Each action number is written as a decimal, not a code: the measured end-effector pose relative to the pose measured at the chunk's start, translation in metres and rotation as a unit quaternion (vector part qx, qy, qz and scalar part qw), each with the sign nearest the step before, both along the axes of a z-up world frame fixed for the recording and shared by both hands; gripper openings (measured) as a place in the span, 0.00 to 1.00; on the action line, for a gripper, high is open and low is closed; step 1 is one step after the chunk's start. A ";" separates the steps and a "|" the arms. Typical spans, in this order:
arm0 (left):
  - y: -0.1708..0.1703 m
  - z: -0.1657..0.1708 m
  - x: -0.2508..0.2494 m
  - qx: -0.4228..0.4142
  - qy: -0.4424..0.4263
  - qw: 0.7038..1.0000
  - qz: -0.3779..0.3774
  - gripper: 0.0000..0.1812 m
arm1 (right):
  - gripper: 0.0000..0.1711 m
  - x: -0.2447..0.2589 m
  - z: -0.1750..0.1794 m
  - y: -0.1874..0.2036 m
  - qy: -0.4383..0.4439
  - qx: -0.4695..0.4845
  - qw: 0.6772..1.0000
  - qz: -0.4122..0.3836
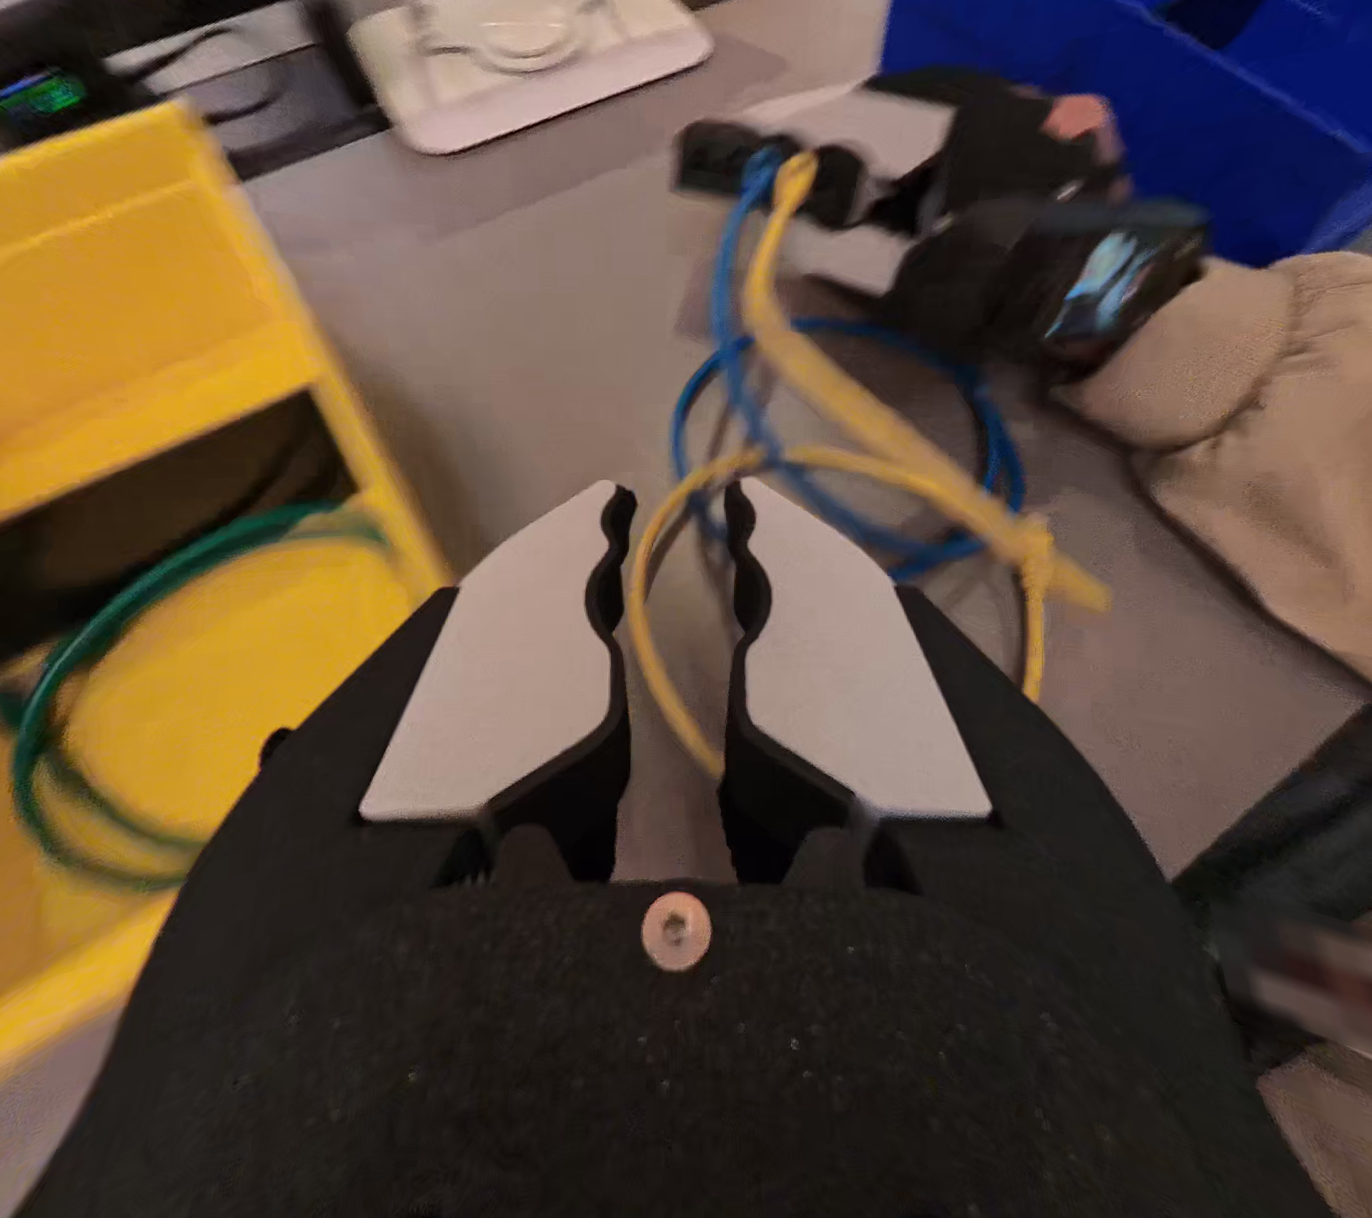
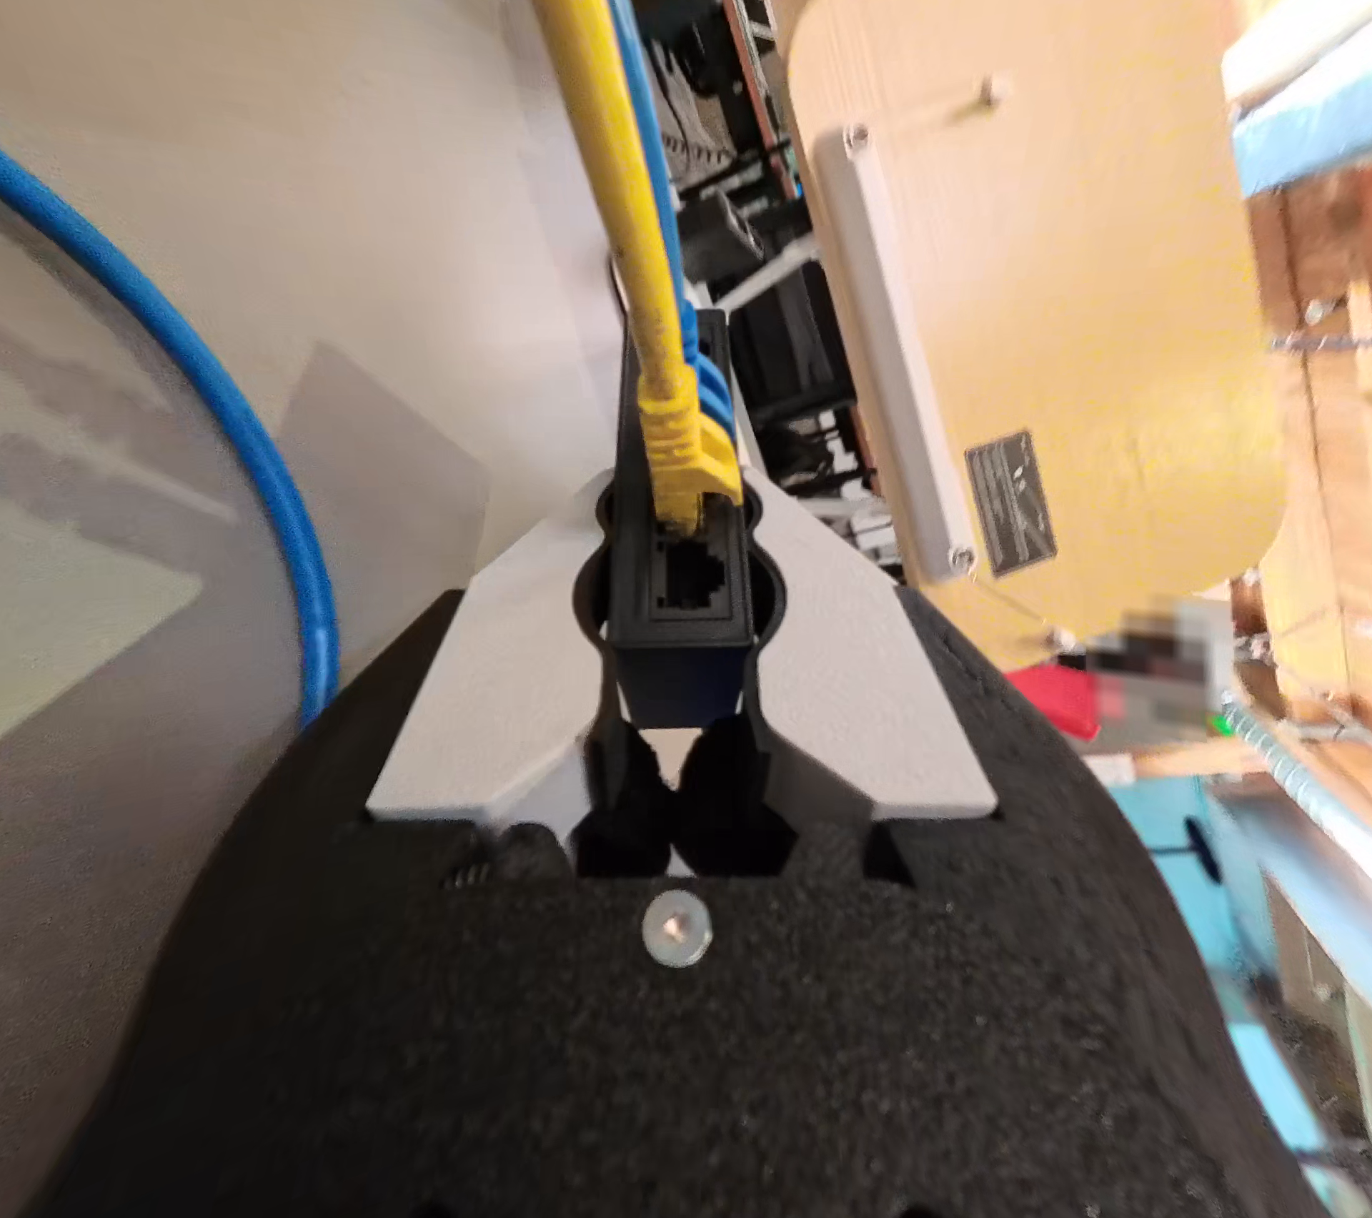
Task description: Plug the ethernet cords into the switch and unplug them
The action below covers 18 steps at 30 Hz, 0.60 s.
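Note:
The black switch (image 1: 713,154) lies on the grey table, tilted on its side in the right wrist view (image 2: 687,588). A yellow ethernet cord (image 1: 772,261) and a blue cord (image 1: 724,291) are plugged into neighbouring ports; their plugs show close up, yellow (image 2: 672,440) and blue (image 2: 709,380). One port (image 2: 687,577) nearest the camera is empty. My right gripper (image 2: 679,499) is shut on the switch's end, and shows far off in the left wrist view (image 1: 913,195). My left gripper (image 1: 679,499) is narrowly open and empty, hovering over a loop of the yellow cord (image 1: 646,625).
A yellow bin (image 1: 148,328) with a green cord (image 1: 111,662) stands at the left. A blue bin (image 1: 1151,31) stands at the back right. A white stand base (image 1: 520,46) is behind. A gloved hand (image 1: 987,261) with a watch and beige sleeve (image 1: 1262,402) lies at the right. One gripper's finger ends stand about 25 cm off the other's.

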<state>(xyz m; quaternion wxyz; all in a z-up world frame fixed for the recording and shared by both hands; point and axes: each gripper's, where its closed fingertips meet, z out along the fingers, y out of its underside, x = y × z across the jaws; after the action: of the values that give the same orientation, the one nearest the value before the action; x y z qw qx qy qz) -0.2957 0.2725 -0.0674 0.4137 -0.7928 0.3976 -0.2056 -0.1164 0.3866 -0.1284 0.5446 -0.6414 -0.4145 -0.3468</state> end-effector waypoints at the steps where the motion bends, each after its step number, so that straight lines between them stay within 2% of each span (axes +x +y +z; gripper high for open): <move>1: 0.001 -0.006 -0.028 0.007 -0.008 0.999 0.036 0.15 | 0.16 0.008 0.001 0.002 0.017 -0.001 1.000 -0.013; 4: 0.007 -0.044 -0.110 0.009 -0.026 0.987 0.159 0.16 | 0.16 0.015 0.003 0.003 0.055 -0.002 0.998 -0.020; 6: 0.011 -0.062 -0.136 -0.036 -0.047 0.980 0.190 0.20 | 0.16 0.012 0.002 0.001 0.057 -0.002 0.998 -0.013; 9: 0.026 -0.046 -0.154 -0.037 -0.069 0.975 0.208 0.23 | 0.16 -0.001 -0.002 -0.003 0.058 -0.011 0.998 0.006; 13: 0.054 -0.039 -0.178 -0.057 0.041 0.973 0.218 0.25 | 0.16 -0.010 -0.005 -0.004 0.062 -0.017 0.998 0.022; 15: 0.072 -0.046 -0.186 -0.106 0.090 0.964 0.225 0.25 | 0.16 -0.011 -0.007 -0.004 0.065 -0.023 0.997 0.027; 18: 0.102 -0.060 -0.187 -0.184 0.113 0.943 0.254 0.26 | 0.16 -0.011 -0.010 -0.004 0.069 -0.031 0.997 0.030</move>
<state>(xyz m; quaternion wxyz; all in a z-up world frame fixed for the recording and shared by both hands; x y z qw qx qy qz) -0.4825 0.3744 -0.1270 0.2511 -0.9478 0.1825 -0.0729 -0.1275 0.3825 -0.1382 0.5618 -0.6675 -0.4056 -0.2727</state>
